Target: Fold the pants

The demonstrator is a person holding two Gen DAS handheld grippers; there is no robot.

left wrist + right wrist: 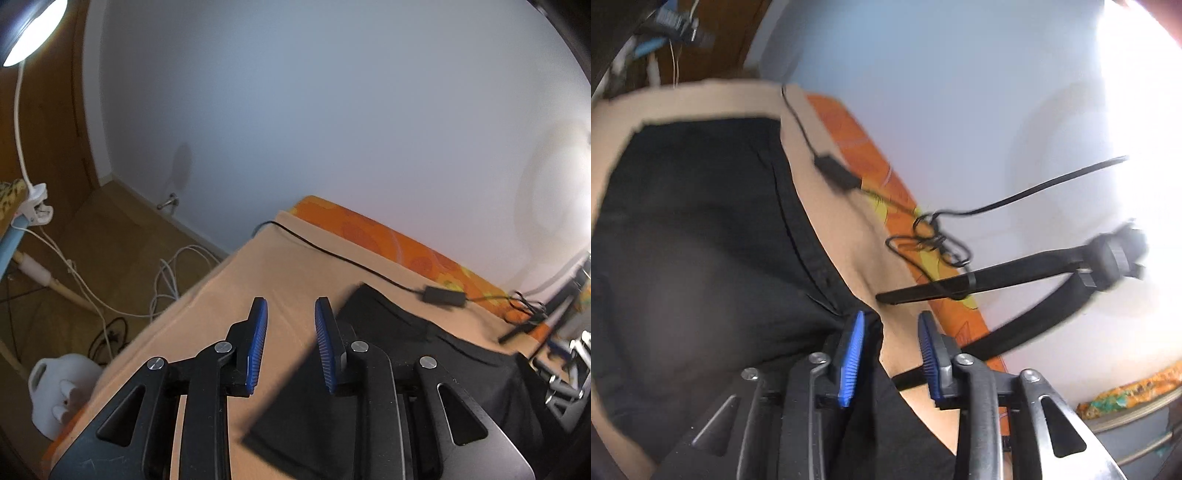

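Black pants (424,354) spread flat on the tan sheet (258,280) of the bed, lying ahead and to the right of the left gripper (290,347). Left gripper open, blue pads apart, holding nothing, hovering over a corner of the dark cloth and bare sheet. Right gripper (892,354) also open and empty, with a seamed edge of the pants just ahead of and beneath its left pad (contact with the cloth cannot be told through the blur).

Probably lining up for a pinch before a fold. To do it well: lower each gripper until an edge sits fully between the pads, close on all layers at once, then lift both ends level and together so the cloth carries over without twisting. Worth steering wide of the black cable and adapter (443,295) beyond the far edge, and of the black stand (997,280) ahead right of the right gripper.
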